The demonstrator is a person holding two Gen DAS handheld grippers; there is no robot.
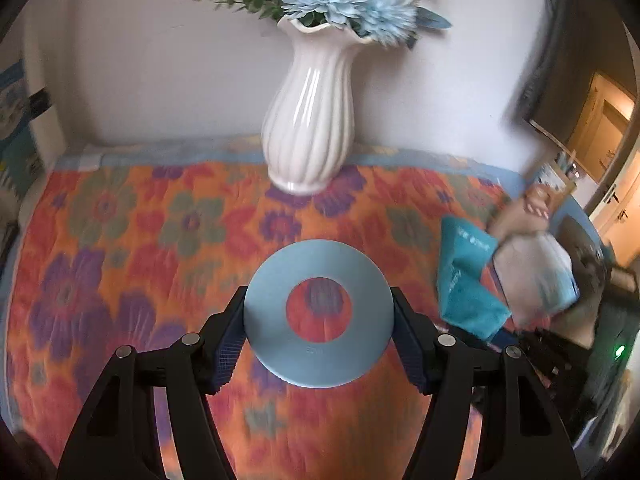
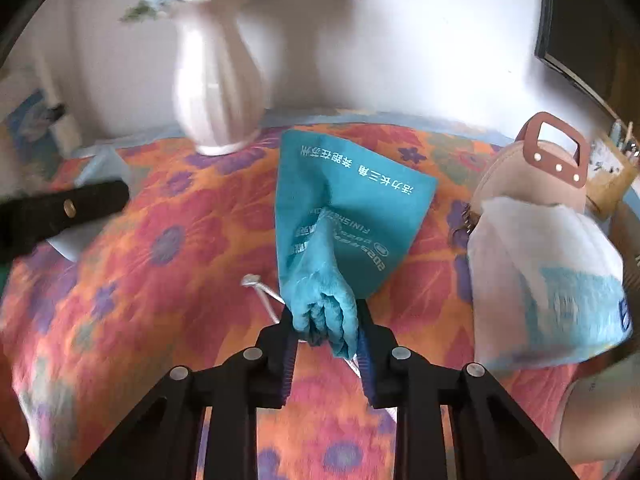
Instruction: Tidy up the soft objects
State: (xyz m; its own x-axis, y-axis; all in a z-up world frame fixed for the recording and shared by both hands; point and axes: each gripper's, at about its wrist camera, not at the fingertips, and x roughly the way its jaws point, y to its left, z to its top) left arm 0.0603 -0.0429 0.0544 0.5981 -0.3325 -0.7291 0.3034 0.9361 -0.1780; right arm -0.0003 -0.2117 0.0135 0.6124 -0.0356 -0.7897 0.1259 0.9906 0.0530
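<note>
The teal towel (image 2: 344,216) hangs in the air above the flowery cloth (image 2: 160,240). It has white writing on it. The right gripper (image 2: 326,332) is pinching a bunched corner of the towel, and its two blue pads (image 2: 362,354) squeeze it from both sides. The rest of the towel spreads out flat past the fingers. In the left view the towel (image 1: 466,276) shows far off to the right, a bit blurry.

The left gripper (image 1: 320,332) holds a light blue ring (image 1: 320,312). The ring is flat and round with a big hole in the middle. The two fingers press on its left and right edges. It sits up above the cloth, and you can see the cloth through the hole.

A white pack (image 2: 548,280) with blue print sits just right of the towel. Behind the pack is a pink bag (image 2: 552,156) with a handle. A thin white cord (image 2: 260,292) lies on the cloth under the towel.

A tall white vase (image 1: 308,116) with blue flowers (image 1: 348,0) stands at the back of the cloth, near the wall.
</note>
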